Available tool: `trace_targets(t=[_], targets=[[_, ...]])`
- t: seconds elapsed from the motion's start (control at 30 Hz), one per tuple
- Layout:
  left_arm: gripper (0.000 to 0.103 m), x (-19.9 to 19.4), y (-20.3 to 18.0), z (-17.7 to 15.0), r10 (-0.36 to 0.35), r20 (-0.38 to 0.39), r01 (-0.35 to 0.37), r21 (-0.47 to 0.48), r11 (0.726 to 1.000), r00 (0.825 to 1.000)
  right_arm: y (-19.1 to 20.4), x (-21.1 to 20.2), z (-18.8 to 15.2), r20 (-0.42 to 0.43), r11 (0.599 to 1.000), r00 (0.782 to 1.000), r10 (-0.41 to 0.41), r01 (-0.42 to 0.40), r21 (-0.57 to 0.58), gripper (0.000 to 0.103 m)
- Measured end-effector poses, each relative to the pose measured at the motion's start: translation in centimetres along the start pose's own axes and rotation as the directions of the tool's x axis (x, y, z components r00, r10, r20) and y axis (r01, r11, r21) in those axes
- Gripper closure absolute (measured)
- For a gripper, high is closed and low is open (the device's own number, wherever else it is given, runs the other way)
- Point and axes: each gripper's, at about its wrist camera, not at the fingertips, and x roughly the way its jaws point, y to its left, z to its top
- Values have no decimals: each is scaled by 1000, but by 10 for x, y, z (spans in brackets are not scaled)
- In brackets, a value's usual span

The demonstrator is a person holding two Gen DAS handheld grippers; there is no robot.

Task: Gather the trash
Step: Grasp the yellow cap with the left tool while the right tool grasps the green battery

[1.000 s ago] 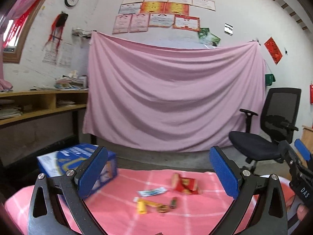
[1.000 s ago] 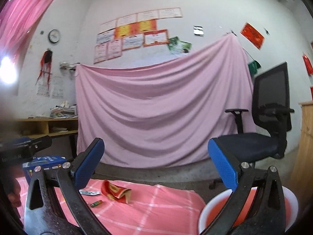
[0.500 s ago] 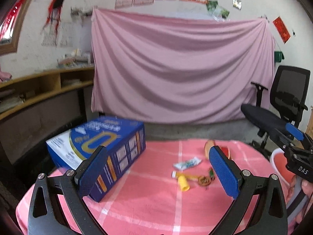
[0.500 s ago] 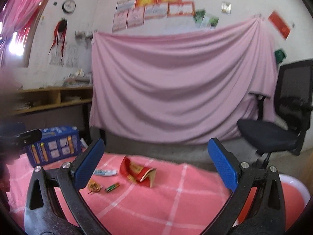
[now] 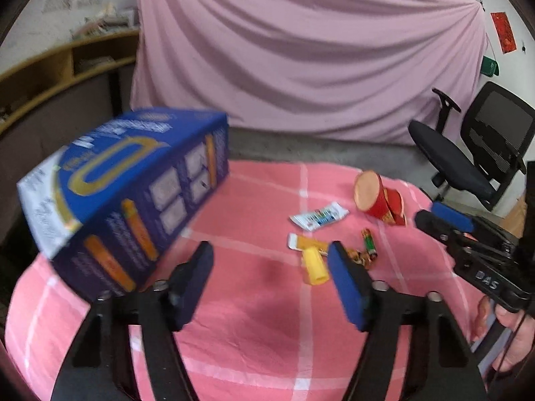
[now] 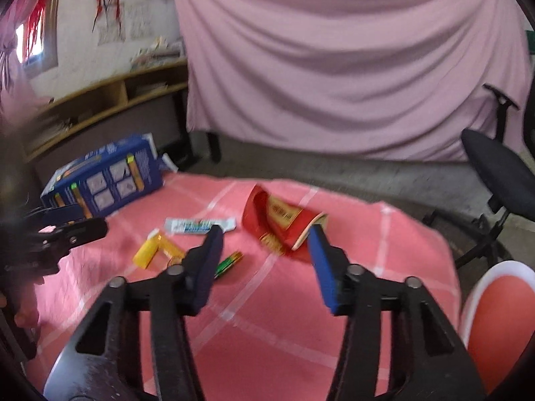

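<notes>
both grippers are hanging over the pink checked tablecloth (image 5: pixel 254 327) with nothing in them. left gripper (image 5: pixel 271 280) has its blue pads parted with only bare cloth between them, and the jaws have just been closing in from wide. same story with the right gripper (image 6: pixel 264 257): jaws just narrowed, a clear gap remains, nothing pinched, so both count as released.

using the red crushed paper cup (image 6: pixel 284 227) as the landmark: it lies on its side a bit past the right gripper's tips, right behind the right-hand pad in that view. just left of it and slightly nearer is a small green battery (image 6: pixel 229 262), partly tucked behind the left-hand pad. further left is a yellow cap-and-tube thing (image 6: pixel 150 250), and behind that, level with the cup, a flat white and blue wrapper (image 6: pixel 200 225). there's some small brownish crumpled bit by the battery, too blurry to say what.

well left of the cup and further back sits a big blue box (image 6: pixel 107 177) at the table edge. down to the cup's right, off the table, a red bin with white rim (image 6: pixel 495 310). beyond everything, a black office chair (image 5: pixel 474 157) and a pink sheet (image 5: pixel 301 50) hung on the wall.
</notes>
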Motion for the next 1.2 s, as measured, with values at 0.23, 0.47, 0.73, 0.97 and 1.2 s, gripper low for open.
trace_targets(t=[0.23, 0.47, 0.73, 0.97, 1.2], targets=[[68, 14, -6, 2, -97, -81, 97, -8, 995, 992, 4, 30, -1, -140, 998, 988, 63, -63, 7, 59], [81, 28, -15, 5, -109, -151, 110, 3, 994, 983, 13, 47, 0, -213, 997, 975, 67, -72, -14, 64], [90, 32, -13, 6, -96, -170, 96, -8, 995, 981, 11, 53, 1, -240, 995, 966, 95, -94, 16, 66], [91, 29, -9, 7, -94, -163, 95, -6, 996, 982, 19, 59, 0, -270, 993, 956, 112, -115, 5, 66], [91, 28, -5, 5, -117, -151, 111, -44, 993, 982, 19, 62, -3, -294, 992, 947, 126, -126, 20, 67]])
